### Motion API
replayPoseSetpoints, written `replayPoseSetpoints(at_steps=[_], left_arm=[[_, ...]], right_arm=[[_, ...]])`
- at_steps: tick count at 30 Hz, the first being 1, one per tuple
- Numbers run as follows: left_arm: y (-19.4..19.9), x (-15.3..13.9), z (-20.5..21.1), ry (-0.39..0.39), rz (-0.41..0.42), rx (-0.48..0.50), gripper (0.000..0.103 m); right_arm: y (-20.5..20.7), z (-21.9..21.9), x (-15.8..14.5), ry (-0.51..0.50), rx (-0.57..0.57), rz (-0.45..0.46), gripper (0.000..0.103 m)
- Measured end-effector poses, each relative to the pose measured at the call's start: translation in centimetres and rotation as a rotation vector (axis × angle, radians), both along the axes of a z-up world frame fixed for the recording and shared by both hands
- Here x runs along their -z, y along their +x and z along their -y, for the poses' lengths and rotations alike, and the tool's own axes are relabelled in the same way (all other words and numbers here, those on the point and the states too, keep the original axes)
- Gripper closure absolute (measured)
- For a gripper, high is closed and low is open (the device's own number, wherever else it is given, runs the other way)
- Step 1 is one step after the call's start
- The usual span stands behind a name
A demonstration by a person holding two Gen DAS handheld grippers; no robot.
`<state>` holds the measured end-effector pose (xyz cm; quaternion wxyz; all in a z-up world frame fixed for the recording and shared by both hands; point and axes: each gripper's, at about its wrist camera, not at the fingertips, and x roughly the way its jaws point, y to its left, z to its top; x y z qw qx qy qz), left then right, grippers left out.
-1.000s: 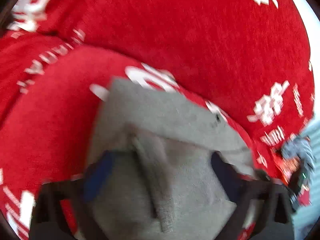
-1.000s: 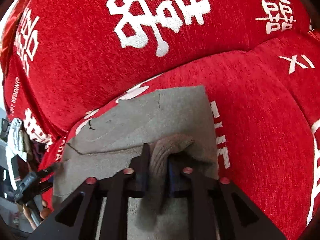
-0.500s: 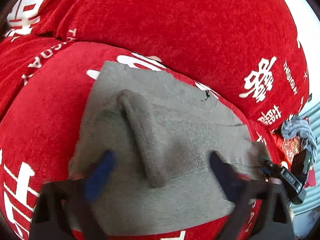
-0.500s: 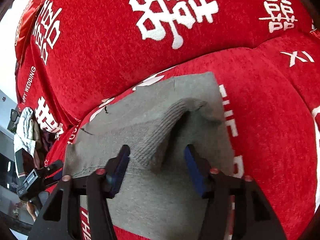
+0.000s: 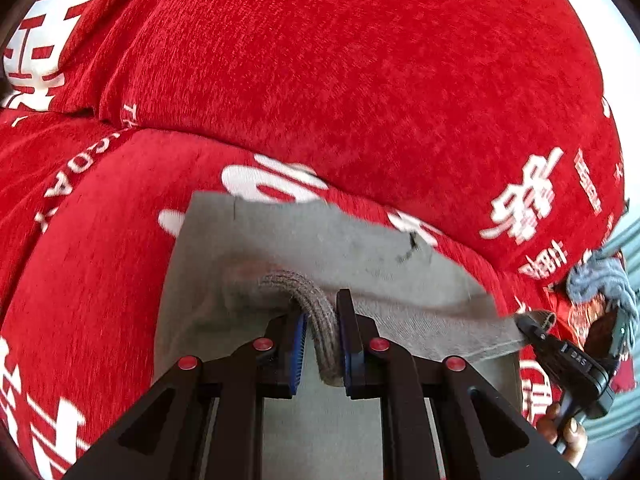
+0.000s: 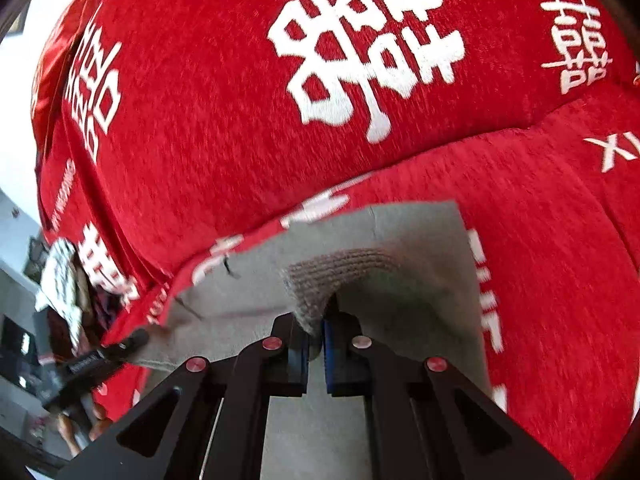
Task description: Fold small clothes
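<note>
A grey garment [image 5: 320, 240] lies flat on a red sofa seat [image 5: 100, 240]. My left gripper [image 5: 322, 312] is closing its jaws, and the blue pads pinch a raised ribbed fold [image 5: 316, 292] of the garment near its left side. In the right wrist view the same garment [image 6: 400, 232] shows, and my right gripper [image 6: 316, 316] is closing tight on another ribbed fold [image 6: 340, 272] near its right side. Each view catches the other gripper's black tip at the garment's far edge: the right gripper [image 5: 560, 352] and the left gripper [image 6: 100, 356].
Red back cushions [image 5: 360, 80] with white characters rise just behind the garment. Beyond the sofa's end sit a grey cloth [image 5: 600, 284] and a white patterned cloth [image 6: 60, 280] among clutter. A hand [image 5: 560, 436] holds the far gripper.
Half a second ago both grippers stood open astride raised folds of the garment. Now both have shut on those folds and lifted slightly.
</note>
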<state>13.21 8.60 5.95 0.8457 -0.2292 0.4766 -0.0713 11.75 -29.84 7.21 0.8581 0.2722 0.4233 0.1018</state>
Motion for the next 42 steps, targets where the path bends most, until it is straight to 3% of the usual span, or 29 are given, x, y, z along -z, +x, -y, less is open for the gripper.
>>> replayPoseSetpoints(at_steps=[4, 6, 7, 8, 9, 12, 14, 18, 25, 28, 30, 37, 39, 42], left_arm=[[2.7, 1.1, -1.0, -0.044, -0.021, -0.051, 0.083], [3.7, 2.0, -1.4, -0.059, -0.054, -0.069, 0.045], [3.9, 2.3, -1.8, -0.061, -0.056, -0.1, 0.01], [3.8, 2.3, -2.1, -0.054, -0.04, -0.133, 0.001], [3.4, 2.2, -2.8, -0.05, -0.01, -0.183, 0.001], [3.6, 2.7, -4.0, -0.109, -0.04, -0.169, 0.001], [3.1, 2.5, -4.4, -0.09, -0.017, -0.172, 0.001], [2.0, 1.5, -2.9, 0.004, 0.043, -0.079, 0.001], [3.8, 2.9, 5.4, 0.194, 0.01, 0.253, 0.001], [5.0, 5.0, 5.7, 0.329, -0.049, 0.22, 0.001], [5.4, 5.9, 4.5, 0.284, -0.062, 0.211, 0.001], [4.2, 4.7, 2.6, 0.209, 0.024, 0.169, 0.001], [3.5, 3.6, 2.0, 0.267, 0.032, 0.087, 0.001], [1.6, 2.2, 1.7, 0.265, 0.072, 0.072, 0.001]], right_arm=[[2.6, 0.6, 0.6, 0.045, 0.033, -0.028, 0.092], [3.4, 0.7, 1.2, 0.038, 0.04, -0.047, 0.089], [3.6, 0.7, 1.5, 0.032, 0.042, -0.054, 0.088], [3.6, 0.7, 1.7, 0.029, 0.041, -0.056, 0.085], [3.7, 0.8, 1.9, 0.024, 0.043, -0.059, 0.078], [3.4, 1.3, 2.1, 0.005, 0.068, -0.049, 0.057], [2.9, 2.1, 1.7, -0.005, 0.098, -0.018, 0.051], [2.6, 2.5, 0.7, -0.096, 0.103, 0.012, 0.05], [4.3, -3.5, 3.3, -0.237, -0.172, -0.076, 0.05], [5.3, -3.6, 5.2, -0.354, -0.131, -0.157, 0.05], [5.3, -2.6, 5.6, -0.347, -0.096, -0.146, 0.05], [4.7, -1.3, 6.0, -0.348, -0.052, -0.123, 0.05], [4.0, -1.6, 5.1, -0.38, -0.029, -0.127, 0.05], [1.7, -3.4, 3.2, -0.441, -0.049, -0.07, 0.046]])
